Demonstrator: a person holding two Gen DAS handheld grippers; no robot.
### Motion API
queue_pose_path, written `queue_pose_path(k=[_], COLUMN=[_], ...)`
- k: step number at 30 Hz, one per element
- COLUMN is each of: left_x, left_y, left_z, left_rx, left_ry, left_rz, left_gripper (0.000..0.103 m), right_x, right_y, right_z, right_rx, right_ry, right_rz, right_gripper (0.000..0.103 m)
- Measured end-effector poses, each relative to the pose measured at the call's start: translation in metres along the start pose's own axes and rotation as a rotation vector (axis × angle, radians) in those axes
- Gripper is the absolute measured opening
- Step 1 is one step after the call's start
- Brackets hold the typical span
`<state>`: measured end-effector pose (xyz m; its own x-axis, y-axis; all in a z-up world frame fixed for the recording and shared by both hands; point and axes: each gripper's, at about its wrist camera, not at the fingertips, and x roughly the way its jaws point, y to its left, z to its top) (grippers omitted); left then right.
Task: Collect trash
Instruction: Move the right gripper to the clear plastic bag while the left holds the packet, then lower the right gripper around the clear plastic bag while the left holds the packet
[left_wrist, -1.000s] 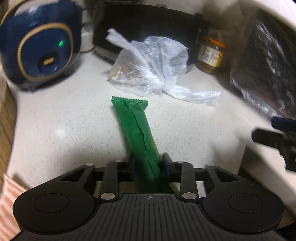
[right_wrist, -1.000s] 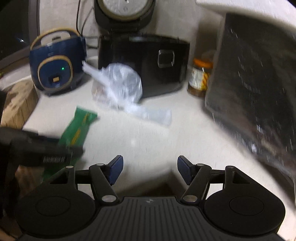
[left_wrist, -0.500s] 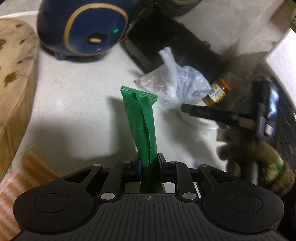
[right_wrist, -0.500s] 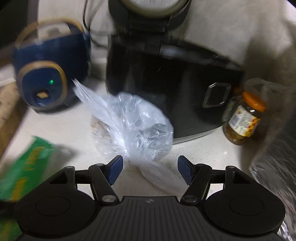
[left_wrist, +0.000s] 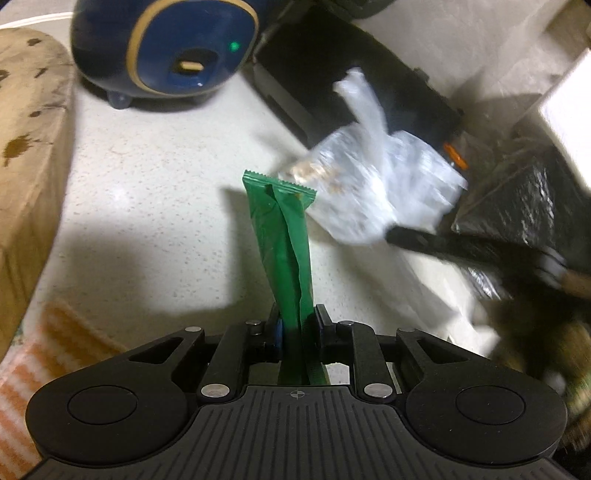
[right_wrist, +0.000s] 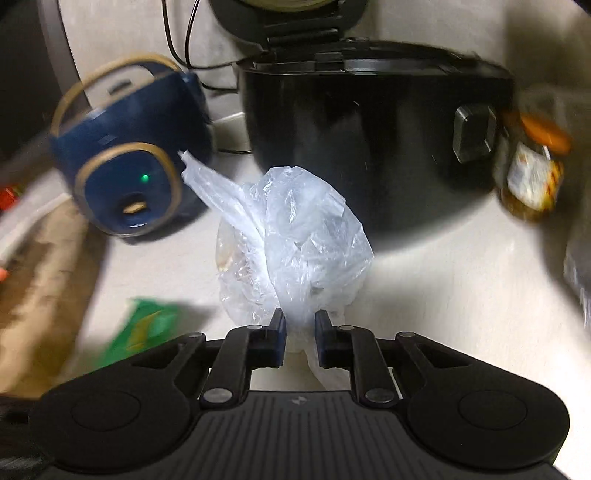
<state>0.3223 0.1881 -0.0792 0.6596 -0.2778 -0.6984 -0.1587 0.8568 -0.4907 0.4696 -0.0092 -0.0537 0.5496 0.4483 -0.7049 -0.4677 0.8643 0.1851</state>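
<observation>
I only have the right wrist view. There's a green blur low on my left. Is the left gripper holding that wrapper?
Observer: Yes. The left gripper is shut on the green wrapper, which sticks out ahead of its jaws.
Operator: Any other loose item near that gripper?
Observer: An orange-striped cloth lies at the lower left of the left wrist view, beside a wooden board.
Operator: And beyond my plastic bag, on the right?
Observer: A crinkled black foil bag sits just right of the plastic bag.
</observation>
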Motion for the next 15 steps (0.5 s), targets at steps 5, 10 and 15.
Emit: queue_pose_path(k=[5, 10, 15], left_x=[0.010, 0.021, 0.025], left_y=[-0.015, -0.030, -0.040], left_z=[-0.001, -0.008, -0.014], left_rx=[0.071, 0.139, 0.208], left_ry=[0.024, 0.063, 0.066], left_rz=[-0.009, -0.007, 0.029], left_gripper=[0.020, 0.020, 0.021], right_x=[-0.047, -0.077, -0.086], right_y=[-0.013, -0.031, -0.041], right_z=[-0.047, -0.084, -0.097], right_rx=[0.073, 0.133, 0.186], right_ry=[0.000, -0.003, -0.019], right_rz=[0.014, -0.064, -0.096], right_gripper=[0.016, 0.016, 0.018])
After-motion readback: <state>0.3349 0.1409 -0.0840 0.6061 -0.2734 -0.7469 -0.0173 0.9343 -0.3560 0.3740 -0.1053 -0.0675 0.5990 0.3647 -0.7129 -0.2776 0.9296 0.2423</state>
